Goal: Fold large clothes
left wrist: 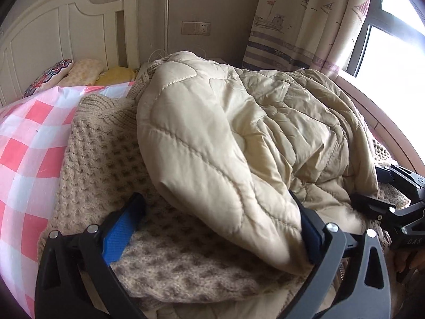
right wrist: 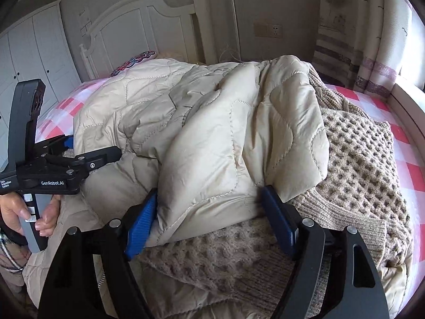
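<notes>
Blue-padded fingers [left wrist: 120,232] of the left gripper [left wrist: 212,226] sit at 6 o'clock in the left wrist view, spread wide over a tan knit sweater [left wrist: 111,164]. One pad lies on the knit at 7 o'clock; the other, at 5 o'clock, is tucked under the edge of a cream quilted jacket [left wrist: 212,138] (touching it, no pinch visible). The jacket is heaped across the centre, on top of the sweater. A pink-and-white checked bedcover [left wrist: 29,138] runs from 8 to 10 o'clock. Pillows [left wrist: 79,71] lie against a white headboard [left wrist: 53,26] at 11 o'clock, a curtain [left wrist: 305,18] hangs at 1 o'clock, and a window [left wrist: 393,42] is at 2 o'clock. The right gripper [left wrist: 377,202] shows at 4 o'clock; its state is unclear here.

Right wrist view: the right gripper [right wrist: 209,218] at 6 o'clock has its jaws apart, flanking a folded jacket sleeve edge [right wrist: 209,199], pads touching or just beside it, cannot tell if squeezing. The jacket [right wrist: 186,111] fills the centre, with the sweater [right wrist: 358,159] at 3 to 5 o'clock beneath it. A hand [right wrist: 29,212] at 8 o'clock holds the left gripper [right wrist: 87,154], whose tips are at the jacket. The bedcover [right wrist: 406,138] shows at 3 o'clock and the headboard [right wrist: 148,24] at 11.
</notes>
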`<state>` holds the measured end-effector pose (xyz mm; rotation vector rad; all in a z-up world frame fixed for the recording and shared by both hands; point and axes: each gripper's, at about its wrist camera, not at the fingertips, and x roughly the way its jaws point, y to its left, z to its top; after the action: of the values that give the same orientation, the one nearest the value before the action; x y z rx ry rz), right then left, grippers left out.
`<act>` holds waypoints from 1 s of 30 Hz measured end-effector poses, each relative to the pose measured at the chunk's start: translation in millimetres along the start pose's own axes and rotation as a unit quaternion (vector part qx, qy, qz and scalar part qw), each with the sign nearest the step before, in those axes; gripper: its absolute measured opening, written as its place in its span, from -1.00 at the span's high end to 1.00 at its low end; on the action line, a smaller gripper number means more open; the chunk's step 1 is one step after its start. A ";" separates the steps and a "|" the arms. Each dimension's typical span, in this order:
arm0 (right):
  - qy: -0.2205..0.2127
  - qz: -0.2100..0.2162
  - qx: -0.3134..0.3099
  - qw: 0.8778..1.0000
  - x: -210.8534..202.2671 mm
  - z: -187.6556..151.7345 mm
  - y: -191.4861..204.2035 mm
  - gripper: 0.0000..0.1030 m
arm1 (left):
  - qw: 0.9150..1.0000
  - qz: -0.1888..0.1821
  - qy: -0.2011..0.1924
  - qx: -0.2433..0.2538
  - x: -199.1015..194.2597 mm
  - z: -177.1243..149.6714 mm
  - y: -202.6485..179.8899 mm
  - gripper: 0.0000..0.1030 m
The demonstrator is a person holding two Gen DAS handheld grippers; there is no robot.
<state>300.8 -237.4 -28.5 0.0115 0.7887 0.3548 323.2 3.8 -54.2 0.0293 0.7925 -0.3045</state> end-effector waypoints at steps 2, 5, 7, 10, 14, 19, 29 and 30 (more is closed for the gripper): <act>-0.001 0.004 0.002 1.000 -4.8 -4.2 -0.3 -0.45 | 1.000 -0.001 0.000 -0.001 -0.8 4.1 1.6 -0.96; 0.000 0.028 0.025 0.999 -24.4 -9.0 -1.9 -0.45 | 1.000 -0.004 -0.002 -0.003 -9.8 6.6 0.9 -0.96; -0.017 0.064 0.048 0.997 -47.0 -2.7 -11.7 -0.45 | 1.000 0.007 -0.029 0.000 -34.6 16.9 1.3 -0.96; -0.076 0.045 0.044 0.995 -77.5 21.4 -29.9 -0.27 | 0.995 0.003 -0.096 -0.006 -73.1 49.7 6.3 -0.96; -0.117 -0.033 0.049 0.991 -76.8 79.8 -53.2 0.06 | 0.988 -0.003 -0.152 -0.037 -87.3 104.5 6.7 -0.96; -0.062 -0.080 0.017 0.995 -5.8 123.2 -56.2 0.12 | 0.993 0.040 -0.109 0.010 -18.5 131.2 -19.6 -0.96; -0.002 -0.119 0.109 0.987 28.6 104.7 -109.3 0.21 | 0.996 0.062 0.021 -0.058 71.9 93.4 27.6 -0.96; -0.019 -0.120 0.109 0.987 22.2 107.7 -108.1 0.20 | 0.996 0.063 0.018 -0.056 71.1 94.0 27.0 -0.96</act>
<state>423.4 -319.0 17.0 0.1278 0.7784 0.0389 443.2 -1.9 -40.5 -0.0203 0.8384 -0.1393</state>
